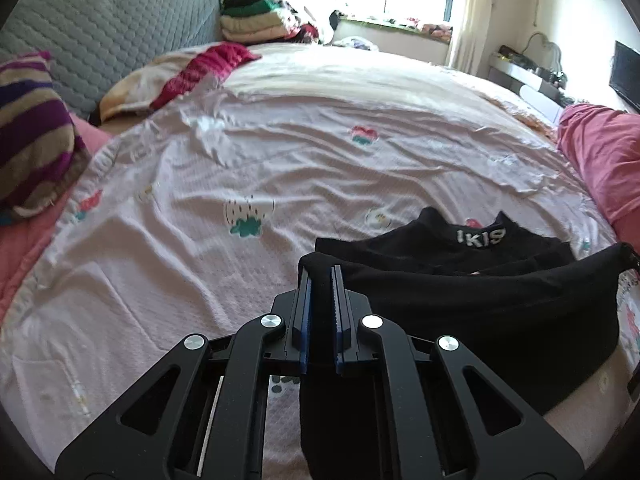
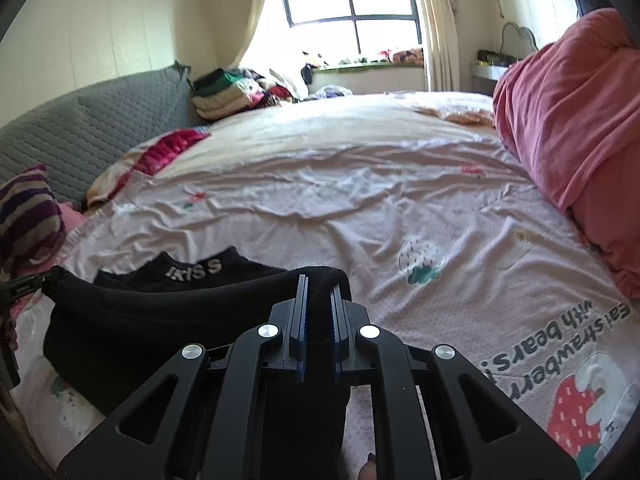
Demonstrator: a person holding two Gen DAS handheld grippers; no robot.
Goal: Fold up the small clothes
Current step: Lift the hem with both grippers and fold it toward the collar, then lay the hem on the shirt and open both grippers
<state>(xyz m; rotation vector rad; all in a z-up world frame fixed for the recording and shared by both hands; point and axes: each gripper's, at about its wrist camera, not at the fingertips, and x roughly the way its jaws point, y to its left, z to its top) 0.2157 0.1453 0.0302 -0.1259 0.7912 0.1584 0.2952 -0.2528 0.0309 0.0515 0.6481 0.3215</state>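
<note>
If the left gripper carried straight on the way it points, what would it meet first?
Probably the pale printed bedsheet: the left gripper, shut on the black garment, points slightly downward across open bed. Depth is unclear.

Wide open stretch of pink bedsheet (image 1: 280, 152) lies ahead, free to cross. A rolled red blanket (image 2: 568, 120) blocks the right edge; a striped pillow (image 1: 32, 132) and grey headboard (image 1: 108, 28) close off the left.

Small black garment (image 1: 480, 300), white "KISS" lettering on waistband, near edge lifted and stretched taut, far part lying on bedsheet (image 1: 200, 160)
</note>
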